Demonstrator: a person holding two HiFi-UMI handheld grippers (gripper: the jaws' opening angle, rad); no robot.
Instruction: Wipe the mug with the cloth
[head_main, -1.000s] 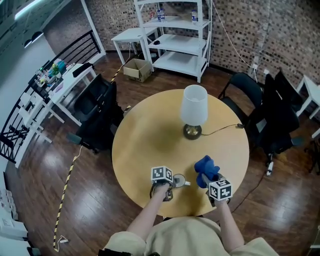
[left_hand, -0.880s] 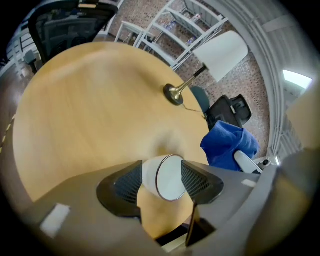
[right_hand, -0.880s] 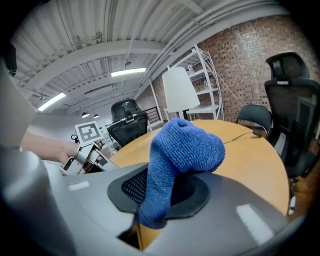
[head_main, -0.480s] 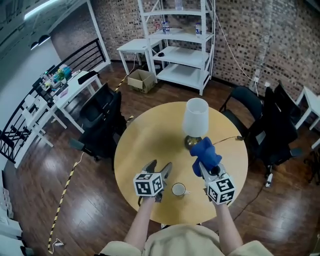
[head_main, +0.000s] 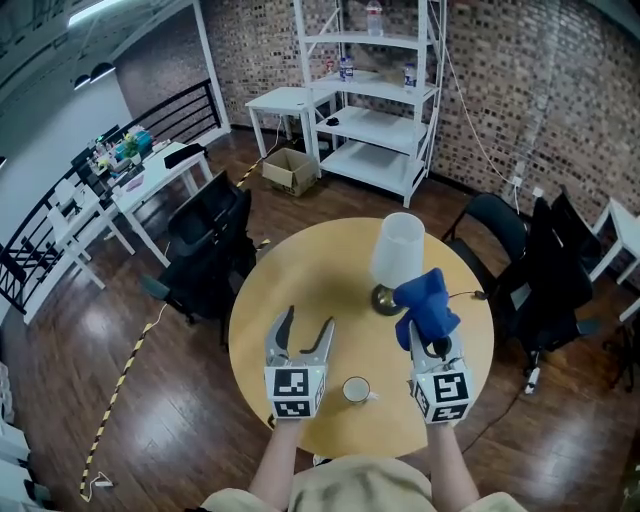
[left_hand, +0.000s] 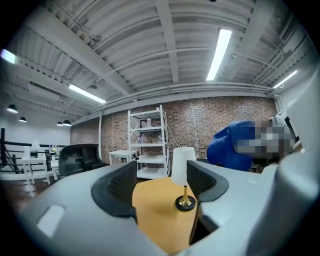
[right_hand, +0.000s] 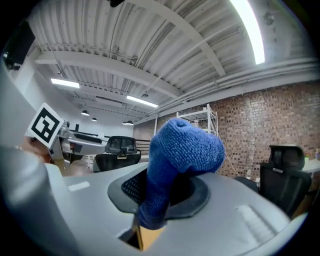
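Note:
A small white mug (head_main: 356, 390) stands upright on the round yellow table (head_main: 290, 280), near its front edge, between my two grippers and touched by neither. My left gripper (head_main: 303, 335) is held above the table to the mug's left, its jaws spread wide with nothing between them. In the left gripper view (left_hand: 162, 182) only the table and the far lamp show past the jaws. My right gripper (head_main: 425, 345) is to the mug's right, shut on a bunched blue cloth (head_main: 427, 305) that sticks up out of its jaws (right_hand: 180, 150).
A table lamp (head_main: 397, 250) with a white shade stands at the table's far side, its cord trailing right. Black chairs (head_main: 205, 240) stand left and right of the table. White shelving (head_main: 375, 100) is against the brick wall.
My left gripper has let go of the mug, opened wide and risen to its left. The right gripper has lifted away with the cloth. The mug now stands alone.

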